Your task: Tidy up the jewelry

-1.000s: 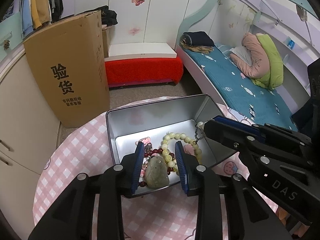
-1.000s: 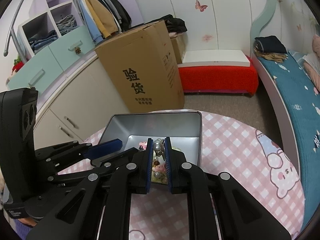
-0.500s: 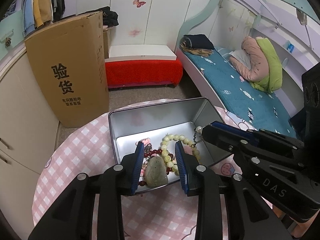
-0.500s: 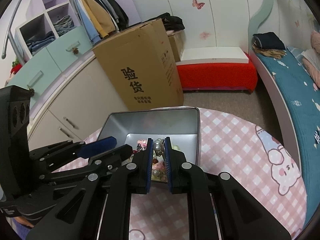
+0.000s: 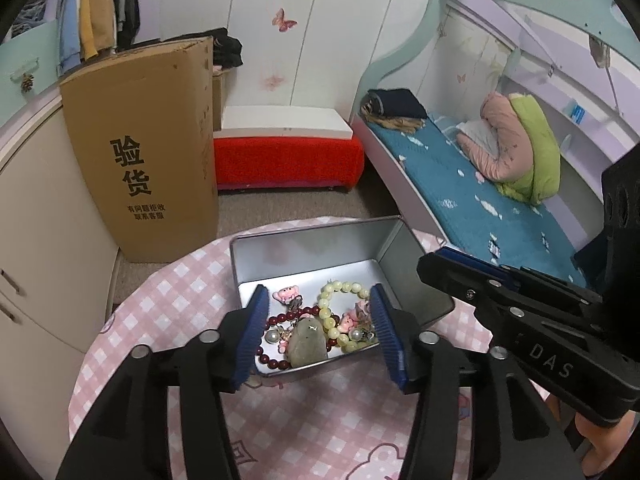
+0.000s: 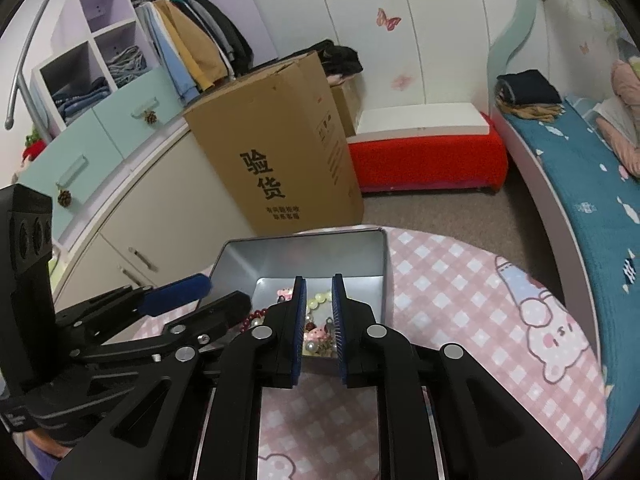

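Beaded bracelets [image 5: 344, 312] and grey stone [image 5: 308, 344] heaped inside open tin [image 5: 312, 248].

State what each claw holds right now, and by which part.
Nothing is held. Both the left claw and right claw have just been opening, empty, over the jewelry in the tin.

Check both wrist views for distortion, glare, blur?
Left wrist: strong fisheye bending with black corner vignette; soft reflections on the tin walls, no blown glare; beads sharp. Right wrist: same barrel curve and vignette; cardboard box text crisp, no motion blur.
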Action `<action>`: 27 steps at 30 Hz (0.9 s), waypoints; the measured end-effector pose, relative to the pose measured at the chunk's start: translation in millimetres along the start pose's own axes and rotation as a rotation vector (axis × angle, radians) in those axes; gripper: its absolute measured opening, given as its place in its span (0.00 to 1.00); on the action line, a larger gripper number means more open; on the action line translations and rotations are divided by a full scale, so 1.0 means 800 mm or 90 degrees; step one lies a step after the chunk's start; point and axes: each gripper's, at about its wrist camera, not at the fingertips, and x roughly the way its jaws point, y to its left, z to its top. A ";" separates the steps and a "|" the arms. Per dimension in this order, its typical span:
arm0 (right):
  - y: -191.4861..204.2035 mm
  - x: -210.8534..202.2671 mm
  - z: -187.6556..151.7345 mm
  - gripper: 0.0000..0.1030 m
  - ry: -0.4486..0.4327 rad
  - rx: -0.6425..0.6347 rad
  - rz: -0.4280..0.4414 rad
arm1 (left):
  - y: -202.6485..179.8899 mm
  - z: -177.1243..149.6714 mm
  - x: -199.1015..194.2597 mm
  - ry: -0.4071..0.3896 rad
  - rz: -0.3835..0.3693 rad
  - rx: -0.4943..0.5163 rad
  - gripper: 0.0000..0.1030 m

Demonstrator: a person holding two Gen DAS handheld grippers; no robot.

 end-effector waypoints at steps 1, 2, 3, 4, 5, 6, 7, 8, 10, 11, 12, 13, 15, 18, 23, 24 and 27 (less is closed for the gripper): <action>-0.002 -0.006 0.000 0.36 -0.006 0.003 -0.007 | 0.001 0.000 -0.005 -0.007 0.001 -0.005 0.52; -0.003 -0.012 0.001 0.45 -0.013 0.005 -0.010 | 0.003 -0.001 -0.014 -0.017 0.003 -0.011 0.55; -0.004 -0.019 0.000 0.48 -0.020 0.009 -0.007 | 0.003 -0.001 -0.019 -0.023 0.005 -0.016 0.59; -0.005 -0.024 0.000 0.48 -0.023 0.011 -0.007 | 0.004 -0.003 -0.029 -0.036 0.011 -0.021 0.60; -0.004 -0.032 -0.001 0.49 -0.028 0.011 -0.008 | 0.003 -0.003 -0.036 -0.046 0.016 -0.022 0.62; -0.004 -0.037 -0.001 0.52 -0.032 0.011 -0.009 | 0.001 -0.006 -0.044 -0.056 0.024 -0.020 0.64; -0.003 -0.042 -0.002 0.54 -0.037 0.011 -0.012 | 0.000 -0.007 -0.049 -0.061 0.029 -0.018 0.66; -0.002 -0.048 -0.003 0.60 -0.042 0.011 -0.014 | -0.003 -0.009 -0.057 -0.070 0.036 -0.017 0.69; 0.000 -0.064 -0.006 0.66 -0.055 0.011 -0.017 | -0.008 -0.013 -0.072 -0.087 0.049 -0.014 0.74; 0.003 -0.071 -0.008 0.67 -0.060 0.009 -0.017 | -0.010 -0.016 -0.082 -0.097 0.056 -0.013 0.75; 0.005 -0.081 -0.010 0.67 -0.065 0.005 -0.020 | -0.011 -0.019 -0.090 -0.106 0.062 -0.012 0.75; 0.007 -0.087 -0.012 0.69 -0.069 0.001 -0.025 | -0.013 -0.021 -0.098 -0.114 0.067 -0.012 0.75; 0.013 -0.106 -0.019 0.77 -0.085 -0.008 -0.038 | -0.020 -0.028 -0.115 -0.125 0.080 -0.006 0.76; 0.019 -0.132 -0.031 0.78 -0.104 -0.018 -0.048 | -0.029 -0.037 -0.134 -0.138 0.110 0.002 0.77; 0.040 -0.170 -0.049 0.78 -0.123 -0.044 -0.073 | -0.041 -0.049 -0.170 -0.172 0.120 0.012 0.87; 0.046 -0.180 -0.053 0.78 -0.129 -0.052 -0.081 | -0.046 -0.053 -0.178 -0.179 0.120 0.016 0.87; 0.066 -0.210 -0.067 0.83 -0.153 -0.076 -0.086 | -0.059 -0.063 -0.200 -0.197 0.121 0.034 0.87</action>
